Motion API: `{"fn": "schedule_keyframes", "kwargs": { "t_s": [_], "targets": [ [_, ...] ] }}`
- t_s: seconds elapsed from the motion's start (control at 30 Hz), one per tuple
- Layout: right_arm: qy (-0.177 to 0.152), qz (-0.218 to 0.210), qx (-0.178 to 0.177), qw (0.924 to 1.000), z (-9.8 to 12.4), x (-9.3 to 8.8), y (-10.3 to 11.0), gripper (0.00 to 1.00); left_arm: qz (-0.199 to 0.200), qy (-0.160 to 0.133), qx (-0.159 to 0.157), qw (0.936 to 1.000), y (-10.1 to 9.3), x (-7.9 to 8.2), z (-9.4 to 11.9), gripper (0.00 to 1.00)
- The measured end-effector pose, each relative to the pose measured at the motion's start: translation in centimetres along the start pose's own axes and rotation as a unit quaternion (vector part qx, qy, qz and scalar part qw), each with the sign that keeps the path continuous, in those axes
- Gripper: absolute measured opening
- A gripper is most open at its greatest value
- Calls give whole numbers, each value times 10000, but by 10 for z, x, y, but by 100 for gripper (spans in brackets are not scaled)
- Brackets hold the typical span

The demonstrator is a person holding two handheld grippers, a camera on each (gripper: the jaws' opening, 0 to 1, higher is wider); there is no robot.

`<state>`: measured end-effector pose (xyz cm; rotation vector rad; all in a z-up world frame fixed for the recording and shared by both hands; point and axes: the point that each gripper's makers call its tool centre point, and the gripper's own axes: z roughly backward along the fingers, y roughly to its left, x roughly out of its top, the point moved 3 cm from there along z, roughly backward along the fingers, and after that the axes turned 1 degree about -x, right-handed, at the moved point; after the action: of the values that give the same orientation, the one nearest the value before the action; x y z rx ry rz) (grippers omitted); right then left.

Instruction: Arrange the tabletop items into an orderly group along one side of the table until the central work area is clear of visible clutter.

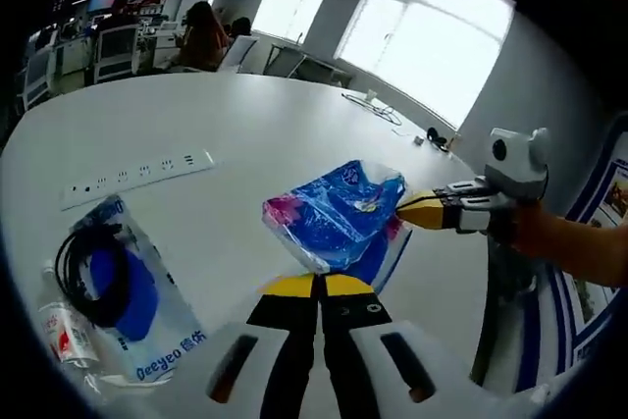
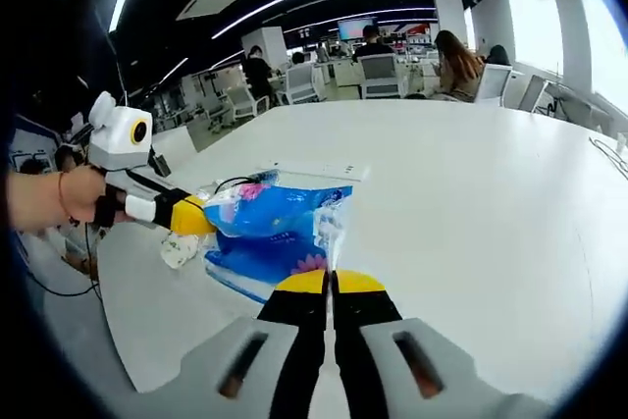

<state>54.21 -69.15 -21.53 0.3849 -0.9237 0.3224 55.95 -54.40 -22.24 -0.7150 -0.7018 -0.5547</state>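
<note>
**Two grippers, one blue packet between them**

Two sets of yellow-tipped jaws are mine. In the left gripper view my left gripper (image 1: 316, 287) rises from six o'clock with its jaws pressed together on the edge of the blue packet (image 1: 339, 213), which lies just above the tips at the centre. At three o'clock my right gripper (image 1: 424, 211) comes in, its tip against the far edge of that same packet. In the right gripper view my right gripper (image 2: 330, 284) stands at six o'clock, jaws closed with the packet's (image 2: 280, 228) clear plastic edge right at the tips. I cannot tell whether the film is actually caught between them. My left gripper (image 2: 186, 219) reaches in from nine o'clock, my hand (image 2: 49, 198) behind it, its tip touching the packet's other end.

Further out in the left gripper view, at eight o'clock, a clear bag printed "Deeyeo" (image 1: 137, 301) lies flat with a coiled black cable (image 1: 90, 272) on it and a small bottle (image 1: 61, 326) just beside it. At ten o'clock a white power strip (image 1: 137, 176) sits on the white table (image 1: 245, 115), well apart from the packet. At two o'clock a thin cable (image 1: 373, 110) lies near the table's far edge, under the windows.

Beyond the table, people sit at desks.
</note>
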Motion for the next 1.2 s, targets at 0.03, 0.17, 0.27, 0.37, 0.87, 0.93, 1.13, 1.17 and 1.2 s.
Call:
{"fn": "schedule_keyframes", "kwargs": {
  "t_s": [0.03,0.17,0.27,0.37,0.87,0.93,1.13,1.17,1.2],
  "targets": [
    [27,-1,-34,10000,-1,-2,-8,0,5,33,-13,10000,-1,0,-6,0],
    [119,-62,-139,9998,-1,-10,-30,0,12,79,-29,10000,-5,2,-27,0],
    [157,-121,-200,9996,0,-15,-43,0,26,156,-42,9999,-9,2,-43,0],
    [209,-160,-283,9993,0,-20,-60,0,29,199,-51,9998,-13,4,-59,0],
    [340,-382,-403,9979,-6,-39,-101,0,60,398,15,9992,-15,3,-105,0],
    [358,-379,-402,9978,-9,-40,-104,0,148,385,63,9991,-14,4,-110,0],
    [353,-397,-411,9977,-15,-41,-115,0,251,358,189,9989,-9,7,-121,0],
    [355,-408,-411,9977,-16,-41,-115,0,246,357,199,9989,-9,7,-122,0],
    [363,-424,-396,9977,-17,-41,-115,0,244,370,225,9988,-7,7,-124,0]
  ]
}}
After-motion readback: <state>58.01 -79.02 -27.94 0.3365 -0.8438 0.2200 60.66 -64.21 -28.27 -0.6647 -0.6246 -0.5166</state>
